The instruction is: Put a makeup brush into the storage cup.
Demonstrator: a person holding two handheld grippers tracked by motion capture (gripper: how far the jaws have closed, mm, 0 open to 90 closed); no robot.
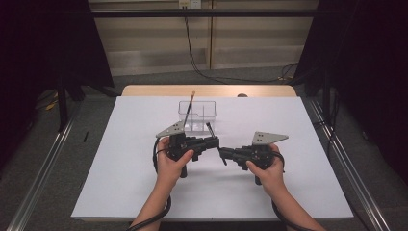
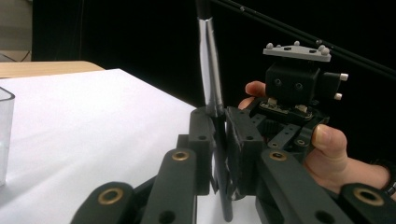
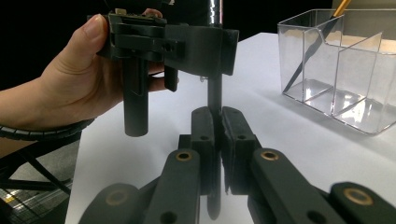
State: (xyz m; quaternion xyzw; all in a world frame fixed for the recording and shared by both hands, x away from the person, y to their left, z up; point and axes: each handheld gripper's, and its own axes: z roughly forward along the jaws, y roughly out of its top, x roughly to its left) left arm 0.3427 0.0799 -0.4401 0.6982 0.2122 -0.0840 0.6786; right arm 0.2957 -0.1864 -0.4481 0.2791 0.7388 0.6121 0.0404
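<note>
Now we work over the white surface point(image 1: 120, 183), and we take the clear divided holder point(image 1: 197, 115) at its far middle as our landmark; a pencil point(image 1: 188, 107) already leans in the holder's left compartment. Just on the near side of that holder our two hands meet. The left hand-held gripper point(image 1: 213, 142) sits in front of the holder's near wall, and the right hand-held gripper point(image 1: 223, 154) comes in a little nearer to us and off the holder's right corner, the two tips almost touching. Between them stands the pen point(image 2: 212, 70), a dark, slim one with a silvery upper section. Its long axis runs nearly upright, leaning slightly, its top end close to the holder's near right corner in the high view. Both hand-held grippers are closed on it: in the left gripper view the pads clamp the barrel just below the silver part, and in the right gripper view the jaws pinch the same barrel point(image 3: 215, 93) lower down, under the left one. We judge the left is nearer the holder and holds higher, so it is better placed to carry the pen up and over the near wall once the right lets go.
</note>
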